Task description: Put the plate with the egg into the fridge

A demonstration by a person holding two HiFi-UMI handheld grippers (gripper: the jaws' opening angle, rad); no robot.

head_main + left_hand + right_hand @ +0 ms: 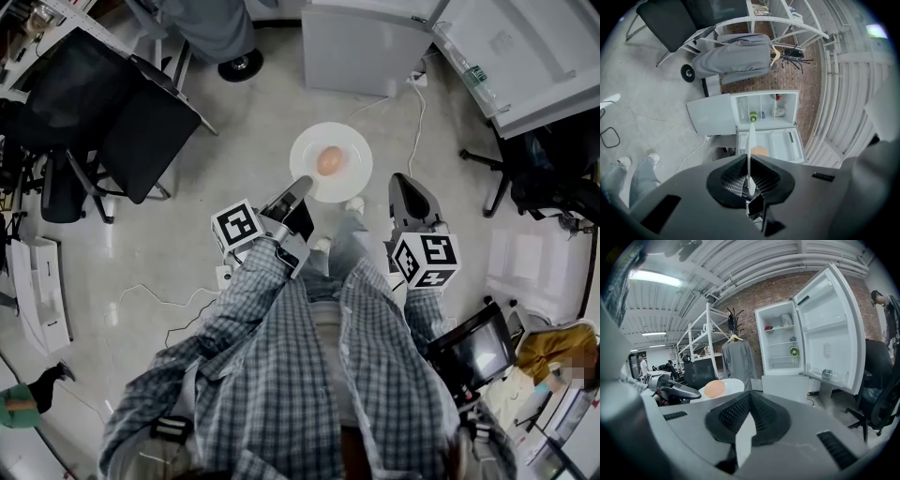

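My left gripper (298, 187) has its jaws clamped on the near rim of the plate (354, 141). It grips the edge only, so the plate sticks out flat in front of me and the egg (329, 160) sits mid-plate without rolling. The plate is in the air over the floor, short of the fridge (361, 47) and not inside yet. The left gripper view shows the plate edge-on between the jaws, aimed at the open compartment, with the shelves (765, 108) partly stocked. The fridge door (525, 52) is swung wide to my right, so nothing blocks the way in. My right gripper (403, 184) has its jaws together with nothing in them, off to the side of the plate and not touching it. My guess is it's free as a spare, since the door is open enough. The step in hand looks like carrying the plate to a shelf. The risk is tilt, since the egg could slide off.
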